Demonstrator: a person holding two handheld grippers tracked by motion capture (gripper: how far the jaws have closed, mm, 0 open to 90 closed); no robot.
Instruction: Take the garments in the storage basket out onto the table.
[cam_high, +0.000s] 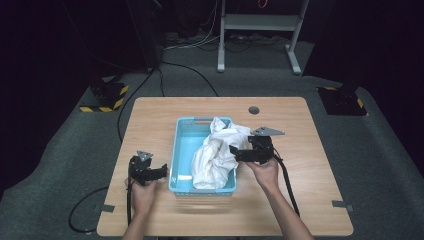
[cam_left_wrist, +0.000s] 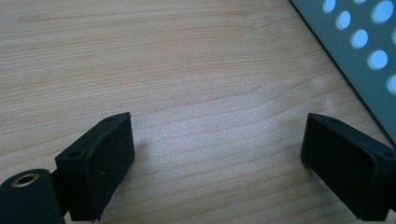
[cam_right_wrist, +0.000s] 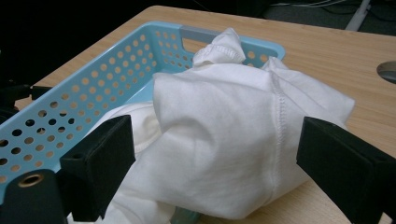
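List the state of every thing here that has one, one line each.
White cloth: crumpled, heaped in the basket, spilling over its right rim.
Blue basket: upright on the table, left half bare.
Left tongs: open, over bare wood beside the basket.
Right tongs: open, jaws either side of the cloth.

White cloth (cam_high: 218, 152) heaped in blue basket (cam_high: 182, 150), right gripper (cam_high: 236, 153) at its edge.
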